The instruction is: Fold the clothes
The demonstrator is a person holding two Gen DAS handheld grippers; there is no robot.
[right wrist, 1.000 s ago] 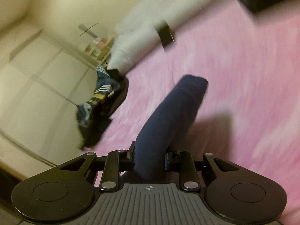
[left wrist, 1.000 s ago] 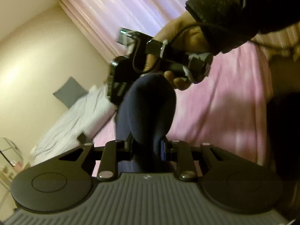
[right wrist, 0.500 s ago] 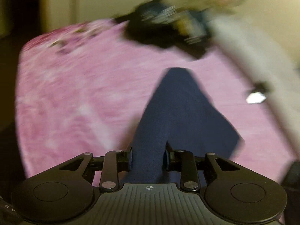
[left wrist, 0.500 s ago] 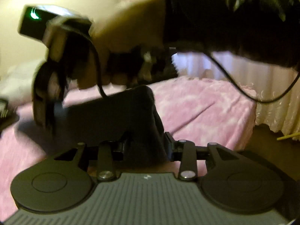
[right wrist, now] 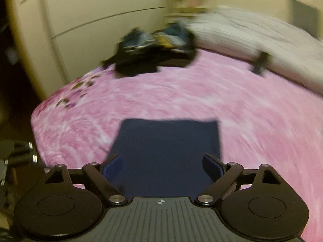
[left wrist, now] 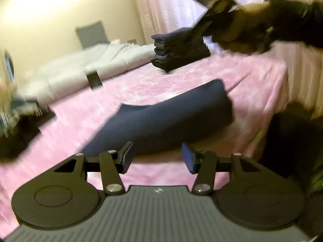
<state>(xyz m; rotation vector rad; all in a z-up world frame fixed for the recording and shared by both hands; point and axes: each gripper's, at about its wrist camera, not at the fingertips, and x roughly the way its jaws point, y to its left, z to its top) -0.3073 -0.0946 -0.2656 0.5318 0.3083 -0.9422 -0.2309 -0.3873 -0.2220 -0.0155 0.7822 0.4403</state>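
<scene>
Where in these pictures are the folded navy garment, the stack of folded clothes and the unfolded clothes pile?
folded navy garment (right wrist: 167, 151): right wrist view, middle of its top face.
stack of folded clothes (left wrist: 173, 50): left wrist view, front edge of the layers.
unfolded clothes pile (right wrist: 153, 48): right wrist view, centre of the heap.

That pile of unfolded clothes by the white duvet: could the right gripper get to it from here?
Probably yes. Only open pink bedspread lies between the right gripper, jaws just opened, and the unfolded pile.

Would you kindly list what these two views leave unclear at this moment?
- Unfolded pile, right wrist view: motion blur; separate garments unreadable.
- Folded stack, left wrist view: the right gripper partly covers it; count uncertain.
- Navy garment, right wrist view: near edge hidden behind the gripper body.
- Small dark object, left wrist view: blurred, unidentifiable.
</scene>
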